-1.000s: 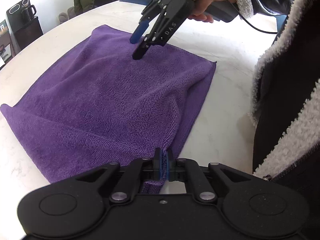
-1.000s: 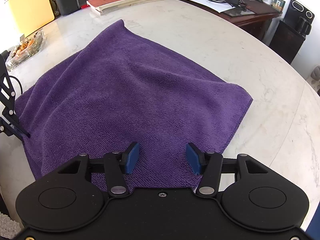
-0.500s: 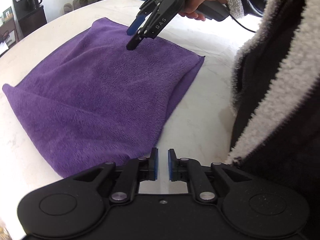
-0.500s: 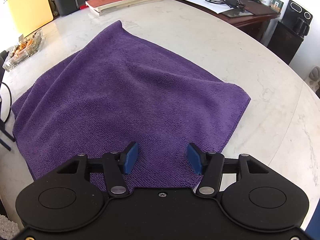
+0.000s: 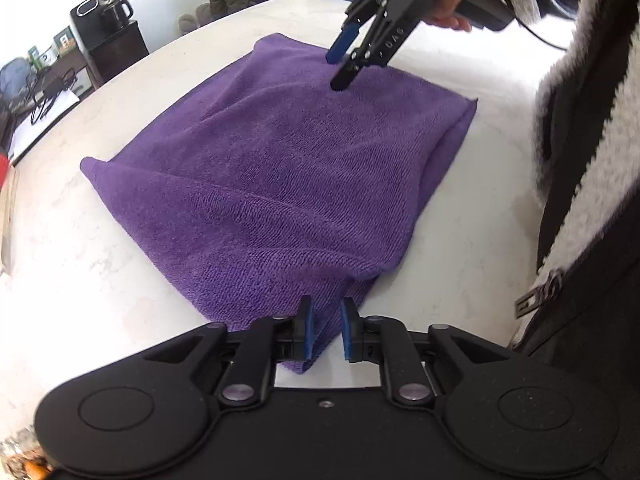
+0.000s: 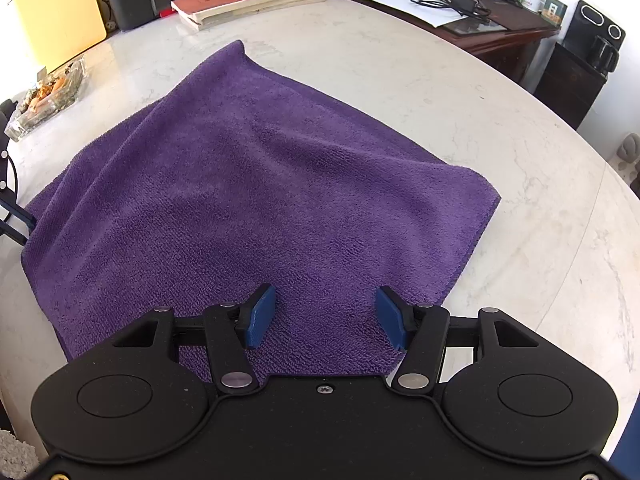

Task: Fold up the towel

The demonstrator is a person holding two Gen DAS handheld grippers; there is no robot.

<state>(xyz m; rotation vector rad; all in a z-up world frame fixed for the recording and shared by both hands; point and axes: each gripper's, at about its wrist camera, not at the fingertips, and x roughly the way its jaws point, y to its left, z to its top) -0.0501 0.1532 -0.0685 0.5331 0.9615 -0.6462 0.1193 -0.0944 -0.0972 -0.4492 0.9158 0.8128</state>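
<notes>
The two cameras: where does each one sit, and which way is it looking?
Left wrist: on the left gripper, jaws opening, looking across the purple towel at the right gripper, hand and fleece-trimmed jacket.
Right wrist: on the open right gripper, facing the cluttered desk.
Shared: towel, marble table.

Lighting: bright, even daylight. Table (image 6: 460, 128) pale and near washed out beyond the towel (image 6: 256, 208); white glare fills the corner above the coffee machine (image 5: 96, 12). Shadows: soft, faint, close under the towel's edges. Distortion: strong fisheye, table rim bowed. Blur: jacket (image 5: 592, 160) right of the towel smeared; towel weave sharp.
</notes>
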